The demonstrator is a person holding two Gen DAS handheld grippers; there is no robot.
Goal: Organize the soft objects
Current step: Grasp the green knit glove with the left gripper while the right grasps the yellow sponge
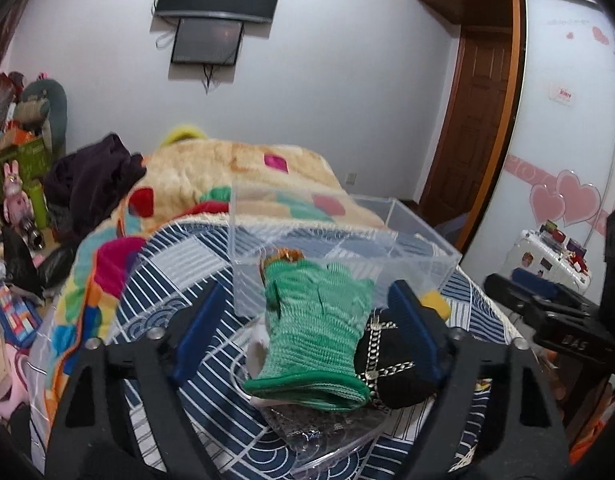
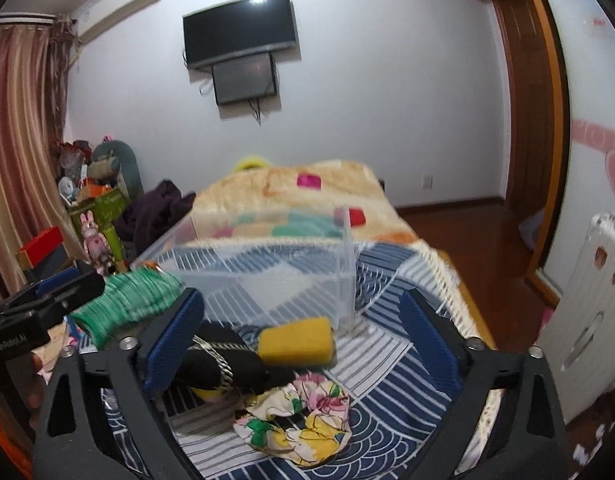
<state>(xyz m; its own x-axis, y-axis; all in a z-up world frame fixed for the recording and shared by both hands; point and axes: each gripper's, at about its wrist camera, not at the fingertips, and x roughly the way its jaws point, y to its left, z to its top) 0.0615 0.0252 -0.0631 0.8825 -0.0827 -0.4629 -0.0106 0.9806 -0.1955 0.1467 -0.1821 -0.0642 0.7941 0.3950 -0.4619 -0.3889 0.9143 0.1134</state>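
Green knitted glove (image 1: 315, 320) lies at the centre of my left view, between my left gripper (image 1: 307, 324)'s wide-spread blue pads (image 1: 199, 332), its ribbed cuff toward the lower edge and its fingers pointing up-frame at the clear plastic box (image 1: 423, 264). Neither pad touches it, so my left jaws are released and hold nothing. Its long axis runs straight along my reach. It rests partly on a black chain-trimmed soft piece (image 1: 391, 368) over the striped blue bedspread (image 1: 179, 256). My right gripper (image 2: 303, 348), jaws also spread and empty, hangs over a yellow sponge block (image 2: 297, 340) and flowered fabric bundle (image 2: 303, 420). I judge my left hand nearer the glove; closing would grip it across its width.
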